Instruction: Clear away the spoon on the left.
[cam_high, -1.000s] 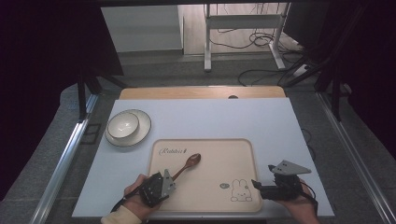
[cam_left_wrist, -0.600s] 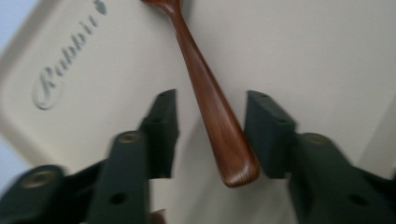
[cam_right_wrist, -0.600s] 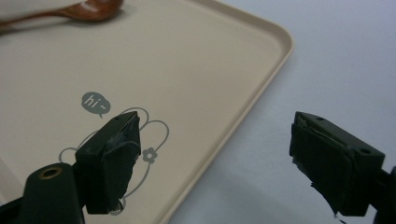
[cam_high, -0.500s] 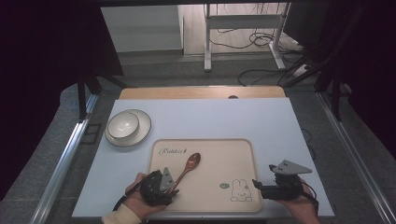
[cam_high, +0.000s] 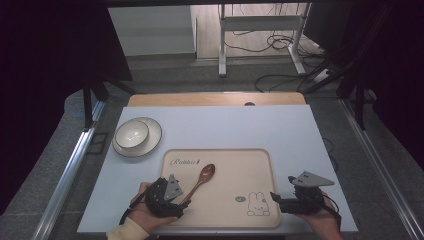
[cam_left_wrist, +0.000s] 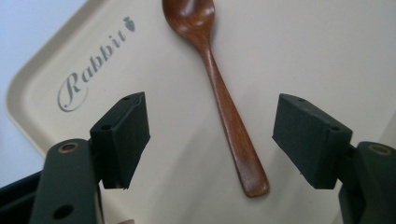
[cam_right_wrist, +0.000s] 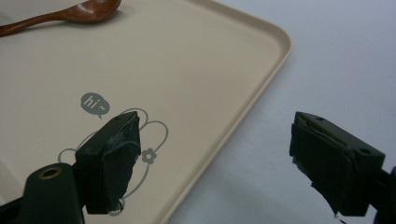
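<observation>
On the near-left part of the beige tray, the wooden spoon lies flat, its long axis slanting from the handle end at near left to the bowl at far right. Just behind that handle end sits the left claw, whose jaws have just been opening and now stand wide, one on each side of the handle without touching it. It is by far the nearer one; the right claw waits well apart at the tray's near-right edge, also wide and empty, straddling the rim. Off on the worktop rests a white bowl.
</observation>
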